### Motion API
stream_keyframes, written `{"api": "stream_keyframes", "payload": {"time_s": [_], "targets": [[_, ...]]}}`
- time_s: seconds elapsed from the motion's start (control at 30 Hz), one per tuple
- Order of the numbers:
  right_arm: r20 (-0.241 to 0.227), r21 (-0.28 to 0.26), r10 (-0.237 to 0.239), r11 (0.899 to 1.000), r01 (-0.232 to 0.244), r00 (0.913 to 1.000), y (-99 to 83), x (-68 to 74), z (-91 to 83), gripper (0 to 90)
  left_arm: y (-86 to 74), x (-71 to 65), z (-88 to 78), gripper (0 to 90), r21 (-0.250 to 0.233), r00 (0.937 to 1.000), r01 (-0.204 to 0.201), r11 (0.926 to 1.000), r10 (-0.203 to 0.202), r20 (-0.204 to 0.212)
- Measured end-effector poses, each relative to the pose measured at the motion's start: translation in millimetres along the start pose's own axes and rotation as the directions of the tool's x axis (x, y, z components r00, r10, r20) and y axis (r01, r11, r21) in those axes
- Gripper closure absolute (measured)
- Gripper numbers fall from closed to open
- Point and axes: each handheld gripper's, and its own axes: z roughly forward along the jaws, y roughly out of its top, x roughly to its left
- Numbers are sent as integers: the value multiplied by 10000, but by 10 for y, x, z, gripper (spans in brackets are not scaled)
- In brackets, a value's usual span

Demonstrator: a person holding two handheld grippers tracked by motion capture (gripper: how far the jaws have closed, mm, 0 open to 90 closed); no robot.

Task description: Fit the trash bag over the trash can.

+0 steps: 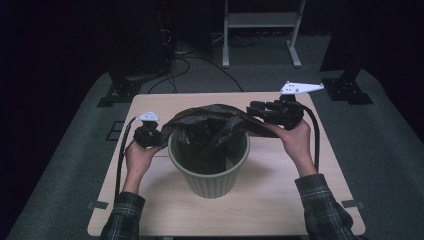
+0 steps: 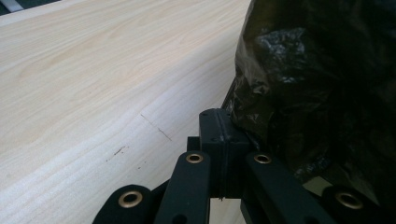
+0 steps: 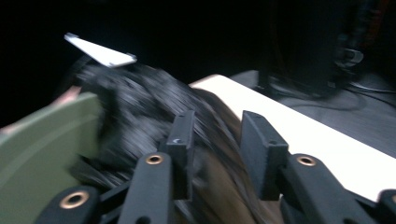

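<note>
I am fitting a black bin liner into a green ribbed waste bin, which stands in the middle of the wooden table. The liner sits partly inside the bin, and its upper edge is bunched above the rim and stretched toward both sides.

Left gripper: clenched on the liner's edge, just beside the bin's left rim. In the left gripper view the jaws meet with a fold of the black film pinched between them.

Right gripper: held above and to the right of the bin. In the right gripper view the jaws stand apart with liner film lying between and in front of them; the pads do not press on it. That frame is blurred, so I cannot tell exactly where the film lies.

Hazards from this state:

1. Loss of the right edge. With the right jaws released, the film may slide back into the bin, leaving that side of the rim uncovered.
2. Uneven tension. Pulling from the left grip alone may drag the liner off centre or tip the light bin.
3. Tearing. The thin film may split if I stretch it hard over the rim.
4. Mis-grip. Re-closing on bunched layers may trap several folds and prevent the opening from spreading.
</note>
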Motion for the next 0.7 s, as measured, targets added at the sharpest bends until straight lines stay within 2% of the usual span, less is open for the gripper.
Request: {"api": "stream_keyframes", "payload": {"time_s": [0.1,0.33,0.4,0.43,0.47,0.53,0.57,0.63,0.7], "targets": [[-66,166,-278,9995,279,9996,97,66,125,590,10,-7,-7,900,-34,10000,-53,10000,53,1],[-372,771,-301,9965,329,9989,145,108,412,534,8,5,-33,900,-68,10000,-52,10000,52,-6],[-271,1018,-270,9944,297,9993,136,101,479,533,11,1,-42,900,-85,10000,-74,9999,73,-8],[-213,1152,-238,9930,261,9995,125,92,516,567,11,0,-44,900,-109,10000,-62,9999,62,0],[-191,1257,-235,9917,257,9995,115,85,534,659,11,2,-47,900,-105,10000,-71,9999,70,-7],[-44,1277,-271,9914,275,9996,100,83,539,777,9,5,-47,900,-76,10000,-58,10000,58,8],[-113,1245,-246,9919,259,9996,97,85,532,833,5,8,-47,900,-47,10000,-56,10000,56,12],[-183,1175,-381,9923,400,9991,90,115,490,887,3,10,-48,900,-41,10000,-53,10000,53,22],[-279,1174,-463,9919,493,9985,90,148,448,896,3,11,-54,900,-19,10000,-30,10000,30,36]]}}
